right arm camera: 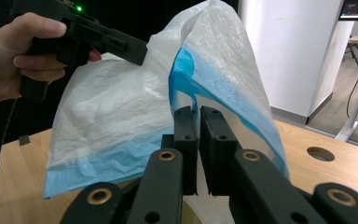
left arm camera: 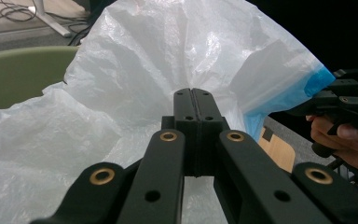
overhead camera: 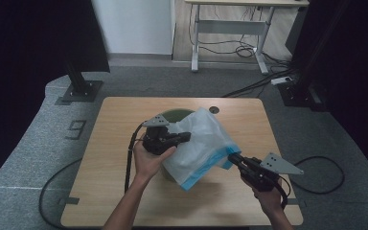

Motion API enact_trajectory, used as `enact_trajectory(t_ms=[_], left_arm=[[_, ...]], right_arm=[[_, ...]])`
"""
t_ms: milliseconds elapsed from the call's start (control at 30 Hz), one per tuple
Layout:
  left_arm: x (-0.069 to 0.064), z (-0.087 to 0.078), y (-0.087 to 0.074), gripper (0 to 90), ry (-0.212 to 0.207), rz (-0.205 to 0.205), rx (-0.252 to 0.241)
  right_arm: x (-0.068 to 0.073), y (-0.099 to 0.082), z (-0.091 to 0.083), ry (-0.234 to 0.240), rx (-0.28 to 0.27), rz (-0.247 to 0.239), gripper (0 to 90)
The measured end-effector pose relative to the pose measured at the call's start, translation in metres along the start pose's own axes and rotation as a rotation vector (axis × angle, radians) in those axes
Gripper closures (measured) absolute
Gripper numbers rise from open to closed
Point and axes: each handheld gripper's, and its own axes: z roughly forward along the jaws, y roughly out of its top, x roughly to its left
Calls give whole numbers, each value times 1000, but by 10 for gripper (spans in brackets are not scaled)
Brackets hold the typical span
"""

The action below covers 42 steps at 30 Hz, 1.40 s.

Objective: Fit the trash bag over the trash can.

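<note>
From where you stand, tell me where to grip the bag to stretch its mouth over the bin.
Grip the bag by its blue hem, coming in from the open edge. The hem is a thicker folded band, and it hangs free off the green bin, so the gripper can likely close over it.

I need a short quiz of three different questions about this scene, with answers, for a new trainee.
1. True or false: the white bag has a blue edge.
2. What is the left tool shut on: A) a cable, B) the white bag, C) a cup?
3. What green thing stands behind the bag?

Key:
1. True.
2. B. The right tool is at the bag's blue edge, its jaws almost together.
3. A green bin.
</note>
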Motion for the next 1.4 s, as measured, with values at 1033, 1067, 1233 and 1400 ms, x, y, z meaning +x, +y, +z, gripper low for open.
enact_trajectory(t_ms=[1033,1067,1233,1400], left_arm=[[19,-27,1,900,98,-4,-72],[19,-28,1,900,97,-5,-73],[10,-28,-1,900,28,36,-60],[-13,-19,3,630,29,117,-17]], right_arm=[[-19,-14,5,-37,54,39,890],[-19,-15,5,-36,56,40,889],[-19,-15,4,-30,54,37,890],[-16,-9,6,-21,44,28,889]])
